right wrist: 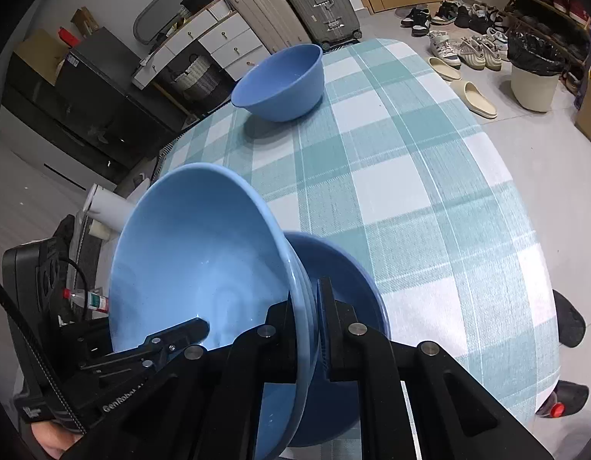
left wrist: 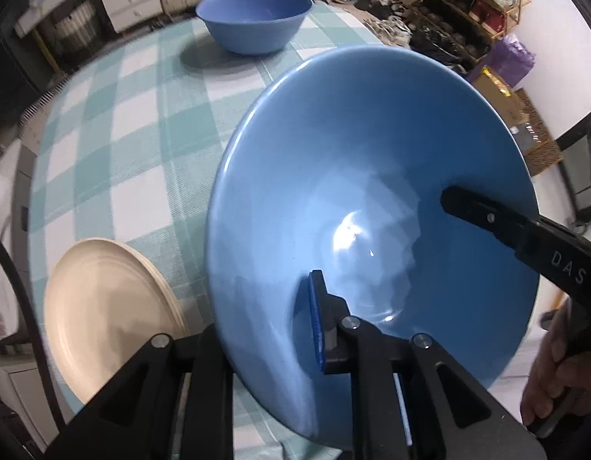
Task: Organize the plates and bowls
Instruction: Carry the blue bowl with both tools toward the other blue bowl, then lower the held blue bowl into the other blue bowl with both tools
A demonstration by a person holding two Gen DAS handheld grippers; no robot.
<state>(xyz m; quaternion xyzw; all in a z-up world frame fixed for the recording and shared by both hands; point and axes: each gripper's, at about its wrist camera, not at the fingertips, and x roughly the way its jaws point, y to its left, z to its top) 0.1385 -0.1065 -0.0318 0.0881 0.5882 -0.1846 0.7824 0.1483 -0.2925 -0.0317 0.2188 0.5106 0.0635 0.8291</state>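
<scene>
I had the large blue bowl (left wrist: 372, 199) pinched by its rim from two sides, tipped steeply and lifted off the checked surface (right wrist: 429, 176). It looked to me like glazed ceramic: stiff, fairly heavy for its width, slick under the pads and certain to chip if it slid out, so the thin rim seemed the only sensible place to take it, one finger inside and one outside. My left hand-held gripper (left wrist: 257, 329) was clenched on the near rim, its blue-padded finger (left wrist: 317, 322) lying against the inner wall while the other finger sat behind the rim; whether that pad was pressing firmly I could only judge, not see. My right hand-held gripper (right wrist: 306, 329) was clamped tight on the opposite rim, and in its own view the rim ran straight between its fingers. Both pointed steeply downward, the left more so. A smaller blue bowl (right wrist: 349, 280) sat just behind the held one, a deeper blue bowl (left wrist: 255, 19) stood well apart at the far end, and a cream plate stack (left wrist: 107, 314) lay beside the left gripper.
</scene>
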